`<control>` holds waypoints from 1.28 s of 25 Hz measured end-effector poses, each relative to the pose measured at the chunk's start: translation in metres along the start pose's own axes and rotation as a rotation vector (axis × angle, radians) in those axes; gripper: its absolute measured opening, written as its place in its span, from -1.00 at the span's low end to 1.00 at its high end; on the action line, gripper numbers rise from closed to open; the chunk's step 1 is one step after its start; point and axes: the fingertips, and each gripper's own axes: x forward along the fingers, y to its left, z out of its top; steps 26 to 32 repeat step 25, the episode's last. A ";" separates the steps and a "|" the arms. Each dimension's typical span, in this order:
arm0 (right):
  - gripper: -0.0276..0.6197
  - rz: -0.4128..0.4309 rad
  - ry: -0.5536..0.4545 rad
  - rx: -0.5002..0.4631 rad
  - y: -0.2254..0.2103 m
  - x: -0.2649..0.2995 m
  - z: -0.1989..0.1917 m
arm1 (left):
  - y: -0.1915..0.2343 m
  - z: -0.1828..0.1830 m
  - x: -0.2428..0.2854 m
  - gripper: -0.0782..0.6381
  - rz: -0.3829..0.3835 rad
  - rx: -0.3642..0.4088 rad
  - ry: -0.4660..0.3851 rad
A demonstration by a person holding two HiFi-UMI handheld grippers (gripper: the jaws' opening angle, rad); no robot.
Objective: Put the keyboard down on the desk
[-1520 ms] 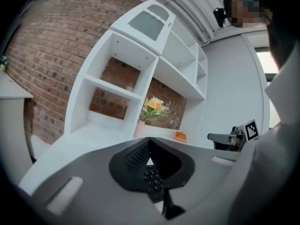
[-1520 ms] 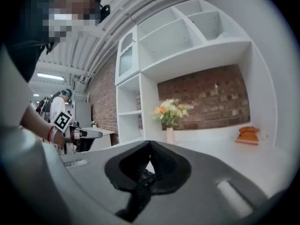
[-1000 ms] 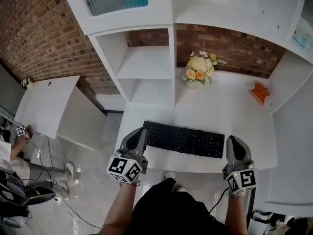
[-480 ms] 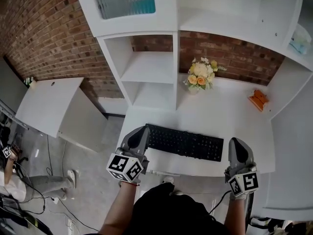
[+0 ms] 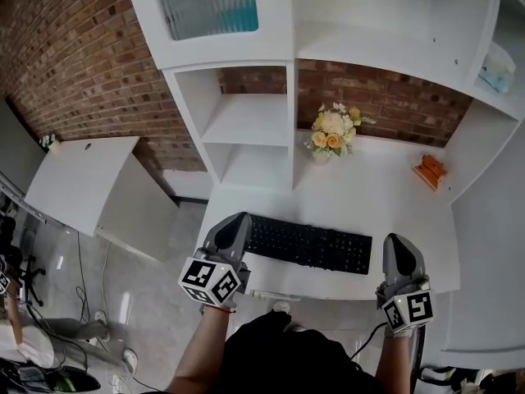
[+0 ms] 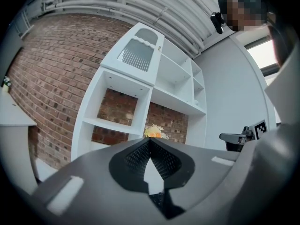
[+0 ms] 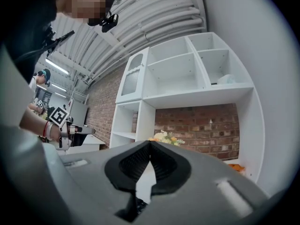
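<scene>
— Well, seeing the keyboard (image 5: 310,243) flat on the desk (image 5: 385,195), near the front edge, between both grippers.
— Yes. Found left gripper (image 5: 238,220) and right gripper (image 5: 396,241) pressed together, pinching nothing. Could knock it off that edge by swinging inward.

The keyboard (image 5: 308,244) lies across the front of the desk (image 5: 385,199), the left gripper (image 5: 237,221) at its left end, the right gripper (image 5: 397,241) at its right, flowers (image 5: 332,130) behind it, and shelves (image 5: 250,125) left of the flowers.
</scene>
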 end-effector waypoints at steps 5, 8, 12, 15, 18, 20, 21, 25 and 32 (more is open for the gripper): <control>-0.91 -0.002 -0.006 -0.001 -0.001 0.001 0.001 | 0.000 0.002 0.003 -0.78 -0.004 -0.003 -0.003; -0.91 -0.002 -0.008 0.005 -0.002 0.001 0.000 | -0.001 0.001 0.006 -0.78 -0.008 -0.007 -0.003; -0.91 -0.003 -0.007 0.016 -0.003 0.001 -0.003 | -0.001 0.000 0.007 -0.78 -0.011 -0.013 0.005; -0.91 -0.004 -0.007 0.025 -0.003 0.002 -0.004 | 0.000 -0.001 0.008 -0.78 -0.012 -0.024 0.010; -0.91 -0.004 -0.003 0.031 -0.004 0.004 -0.007 | 0.003 -0.001 0.009 -0.78 -0.005 -0.033 0.013; -0.91 -0.001 0.000 0.036 -0.004 0.005 -0.009 | 0.005 -0.002 0.009 -0.78 0.000 -0.039 0.014; -0.91 0.001 0.001 0.039 -0.004 0.005 -0.011 | 0.006 -0.002 0.009 -0.78 0.003 -0.042 0.015; -0.91 0.013 0.011 0.046 -0.003 0.009 -0.017 | 0.011 -0.005 0.012 -0.78 0.014 -0.048 0.022; -0.91 0.013 0.011 0.046 -0.003 0.009 -0.017 | 0.011 -0.005 0.012 -0.78 0.014 -0.048 0.022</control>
